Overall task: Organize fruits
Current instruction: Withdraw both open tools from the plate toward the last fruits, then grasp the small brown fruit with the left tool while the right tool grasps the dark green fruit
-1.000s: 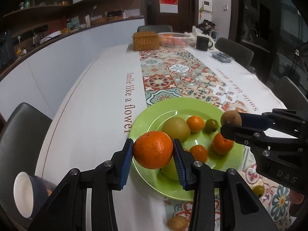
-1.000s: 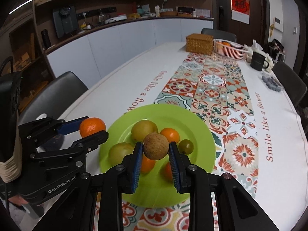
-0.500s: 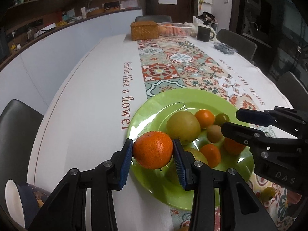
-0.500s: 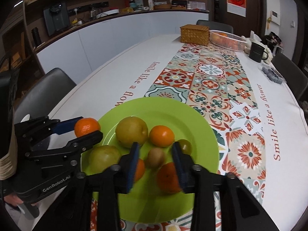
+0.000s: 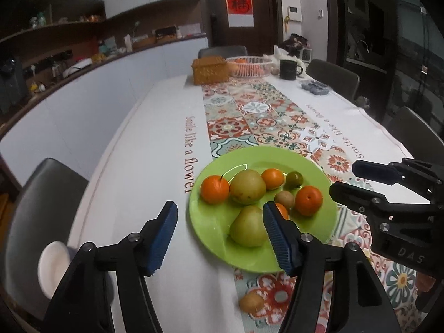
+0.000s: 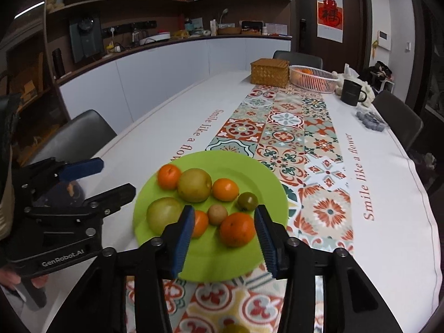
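A green plate (image 5: pixel 219 227) (image 6: pixel 266 174) on the patterned runner holds several fruits: an orange (image 5: pixel 215 189) (image 6: pixel 169 176) at its left edge, two pears (image 5: pixel 247 186) (image 5: pixel 247 230), a small brown kiwi (image 5: pixel 284 199) (image 6: pixel 217 214), more oranges (image 5: pixel 308 200) (image 6: pixel 237 229) and a green fruit (image 5: pixel 294 179). My left gripper (image 5: pixel 219 236) is open and empty, above the plate's near left rim. My right gripper (image 6: pixel 223 238) is open and empty, above the plate's near side. Each gripper shows in the other's view (image 5: pixel 369 183) (image 6: pixel 91 177).
A brown fruit (image 5: pixel 252 301) lies on the runner near the table's front edge; another fruit (image 6: pixel 236 328) peeks at the bottom. A wicker box (image 5: pixel 211 70), white basket (image 5: pixel 249 66) and black mug (image 5: pixel 288 69) stand at the far end. Chairs (image 5: pixel 41 194) surround the table.
Both grippers opened and pulled back. The orange left my left gripper and now sits on the plate's left edge; the kiwi dropped from my right gripper onto the plate.
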